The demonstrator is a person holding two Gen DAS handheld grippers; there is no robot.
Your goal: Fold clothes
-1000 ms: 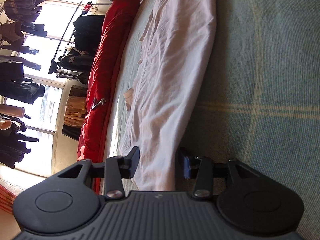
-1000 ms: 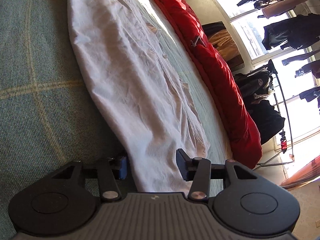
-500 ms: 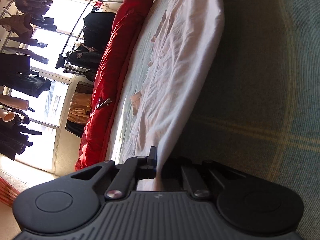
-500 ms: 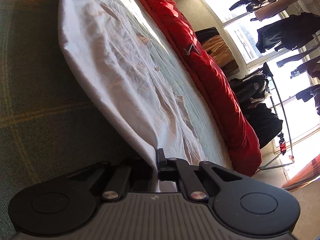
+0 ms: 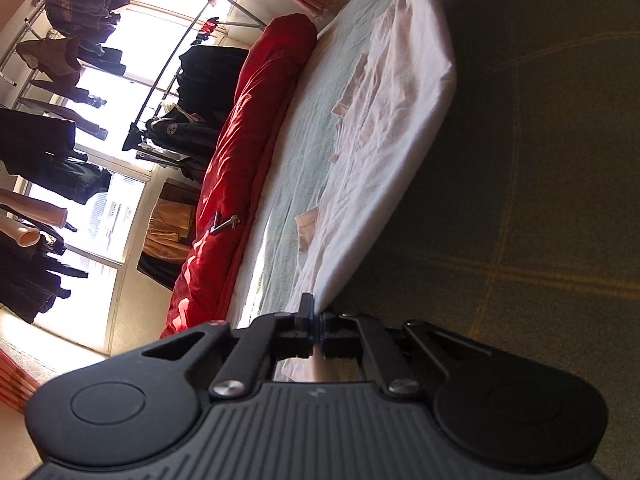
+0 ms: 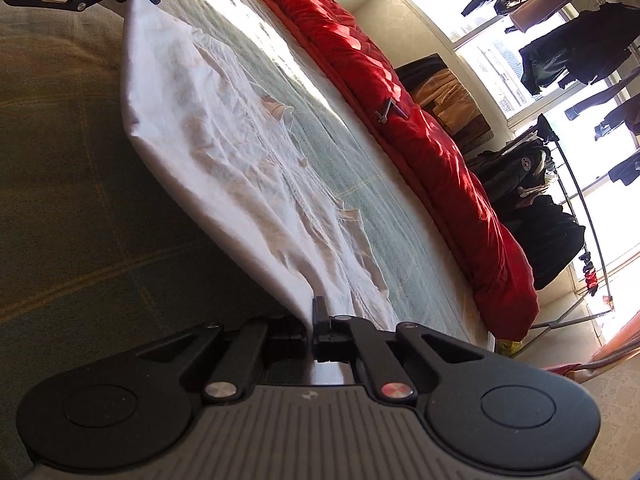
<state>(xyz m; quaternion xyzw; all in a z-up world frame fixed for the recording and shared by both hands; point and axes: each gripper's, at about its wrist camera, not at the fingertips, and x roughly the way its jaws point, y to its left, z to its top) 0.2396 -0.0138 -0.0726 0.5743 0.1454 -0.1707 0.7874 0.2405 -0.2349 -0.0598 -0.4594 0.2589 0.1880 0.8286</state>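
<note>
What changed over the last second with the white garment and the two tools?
Both tools, left and right, went from open to shut on the near edge of the white garment, one at each end, and lifted it off the green bedspread. The far edge and the red duvet stayed put.

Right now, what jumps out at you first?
The big white garment stretched across the green bed, with the near edge lifted by the right gripper and the left gripper, both jaws shut on it. Behind it lies a bright red quilt along the far side, by the sunny windows.
</note>
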